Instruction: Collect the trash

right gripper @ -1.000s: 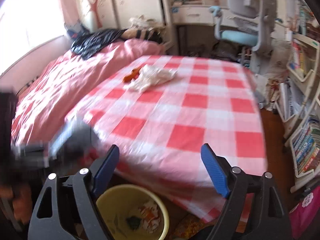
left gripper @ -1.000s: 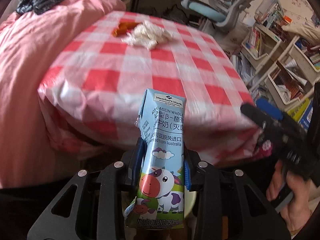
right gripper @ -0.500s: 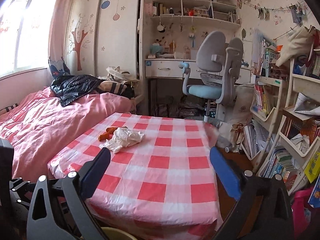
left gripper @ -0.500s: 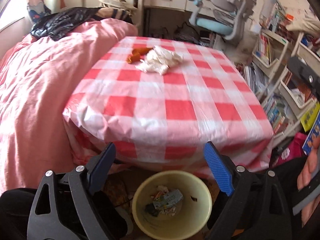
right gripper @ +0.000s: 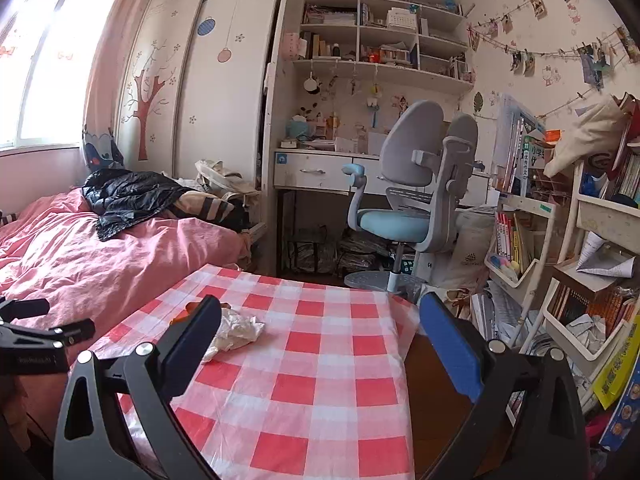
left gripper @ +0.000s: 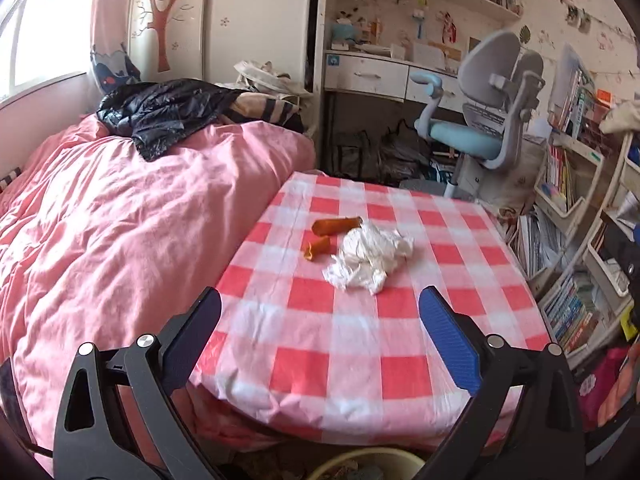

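Observation:
A crumpled white tissue (left gripper: 370, 258) and two orange peel pieces (left gripper: 336, 226) lie on the table's red-checked cloth (left gripper: 400, 360), toward its far side. My left gripper (left gripper: 320, 294) hovers over the near edge, short of them; its jaws are opening, with nothing between them. A sliver of the yellow bin's rim (left gripper: 360, 466) shows below it. In the right wrist view, my right gripper (right gripper: 320, 300) stands open and empty above the same cloth (right gripper: 320, 400). Its left finger hides part of the tissue (right gripper: 236, 330).
A bed with a pink duvet (left gripper: 120, 220) and a black jacket (left gripper: 160, 116) adjoins the table on the left. Beyond the table are a grey-blue office chair (left gripper: 480, 128) and a desk (left gripper: 368, 76). Crowded bookshelves (left gripper: 568, 184) line the right side.
The left gripper let go of the milk carton, which dropped into the yellow bin. Both grippers then rose and tipped upward, so the bin slid nearly out of view.

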The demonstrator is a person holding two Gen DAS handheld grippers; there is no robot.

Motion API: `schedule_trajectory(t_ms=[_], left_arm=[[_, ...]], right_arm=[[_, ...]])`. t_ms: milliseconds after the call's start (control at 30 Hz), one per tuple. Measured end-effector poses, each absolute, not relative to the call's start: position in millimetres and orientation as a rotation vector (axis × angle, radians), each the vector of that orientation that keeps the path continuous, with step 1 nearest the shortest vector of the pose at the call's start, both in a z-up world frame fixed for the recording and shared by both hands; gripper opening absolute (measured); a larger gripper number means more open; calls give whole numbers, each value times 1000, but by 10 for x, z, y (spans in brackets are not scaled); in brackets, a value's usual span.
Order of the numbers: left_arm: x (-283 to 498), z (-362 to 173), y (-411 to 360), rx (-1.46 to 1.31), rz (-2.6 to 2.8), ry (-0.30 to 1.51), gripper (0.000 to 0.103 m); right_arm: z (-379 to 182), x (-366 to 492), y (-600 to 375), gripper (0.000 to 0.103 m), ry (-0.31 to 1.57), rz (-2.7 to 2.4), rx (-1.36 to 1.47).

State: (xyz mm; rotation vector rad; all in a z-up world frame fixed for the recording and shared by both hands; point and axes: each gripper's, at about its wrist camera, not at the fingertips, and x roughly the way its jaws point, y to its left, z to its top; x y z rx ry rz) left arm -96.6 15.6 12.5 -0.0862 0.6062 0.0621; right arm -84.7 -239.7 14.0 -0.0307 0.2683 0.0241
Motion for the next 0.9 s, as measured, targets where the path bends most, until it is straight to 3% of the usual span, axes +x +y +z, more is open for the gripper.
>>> schedule_trajectory(t_ms=[900], left_arm=[[-714,-141,326,-81,173,619,96]], right_arm=[[-28,-415,-2359,95,424,24,-45]])
